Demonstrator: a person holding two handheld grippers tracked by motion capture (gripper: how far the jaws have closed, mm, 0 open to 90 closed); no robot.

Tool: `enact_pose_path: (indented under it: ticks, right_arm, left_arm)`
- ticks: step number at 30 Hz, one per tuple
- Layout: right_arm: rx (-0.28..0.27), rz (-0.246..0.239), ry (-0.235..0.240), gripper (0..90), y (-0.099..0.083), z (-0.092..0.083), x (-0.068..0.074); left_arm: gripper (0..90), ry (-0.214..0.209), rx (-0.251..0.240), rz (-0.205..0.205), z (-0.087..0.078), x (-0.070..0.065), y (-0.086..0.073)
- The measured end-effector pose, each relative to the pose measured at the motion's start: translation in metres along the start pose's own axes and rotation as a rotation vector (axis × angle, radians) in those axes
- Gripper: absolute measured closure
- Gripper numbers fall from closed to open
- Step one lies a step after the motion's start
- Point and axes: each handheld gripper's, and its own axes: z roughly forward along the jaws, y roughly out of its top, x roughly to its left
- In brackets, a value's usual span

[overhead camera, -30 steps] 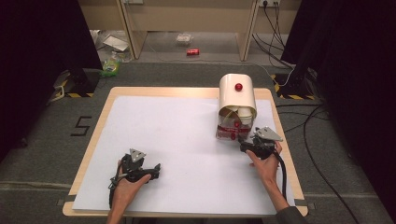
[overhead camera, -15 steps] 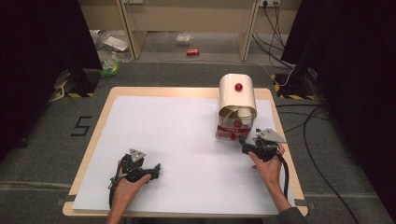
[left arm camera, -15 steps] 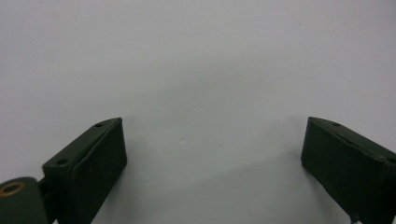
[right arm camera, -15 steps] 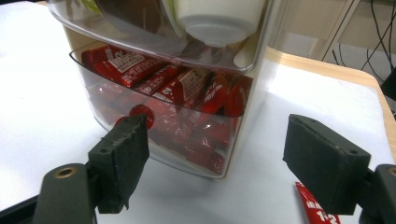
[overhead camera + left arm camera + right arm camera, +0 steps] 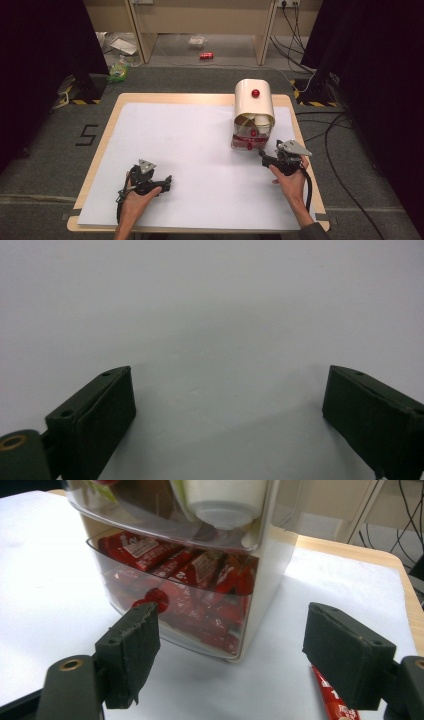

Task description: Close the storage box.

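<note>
A cream dispenser box (image 5: 254, 107) with a red knob (image 5: 255, 93) on its rounded lid stands at the table's back right. Its clear lower drawer (image 5: 190, 590) holds several red snack packets and has a red knob (image 5: 150, 598); a white cup (image 5: 220, 500) sits in the compartment above. My right gripper (image 5: 265, 158) is open just in front of the drawer, its jaws empty (image 5: 235, 655). A loose red packet (image 5: 336, 702) lies on the sheet under its right jaw. My left gripper (image 5: 166, 183) rests open at the front left, with bare white sheet between its jaws (image 5: 227, 410).
A white sheet (image 5: 190, 150) covers the wooden table (image 5: 110, 120). Beyond the table, a red can (image 5: 206, 55) and litter lie on the floor. Cables (image 5: 340, 130) run along the floor to the right.
The right gripper has edged slightly back toward the table's near edge. The left gripper has not moved.
</note>
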Motion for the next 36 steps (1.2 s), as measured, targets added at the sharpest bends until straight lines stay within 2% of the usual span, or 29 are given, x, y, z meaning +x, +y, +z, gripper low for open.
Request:
enact_pose_path:
  ticks: [17,36]
  right_arm:
    - [-0.029,-0.004,0.009,23.5,0.002,-0.014,0.004]
    - [-0.034,0.008,0.037,23.9,-0.008,-0.038,0.005]
  left_arm:
    - [6.2,-0.001,0.0,-0.001,0.0,0.0,0.0]
    - [6.2,-0.002,-0.001,-0.002,0.0,0.0,0.0]
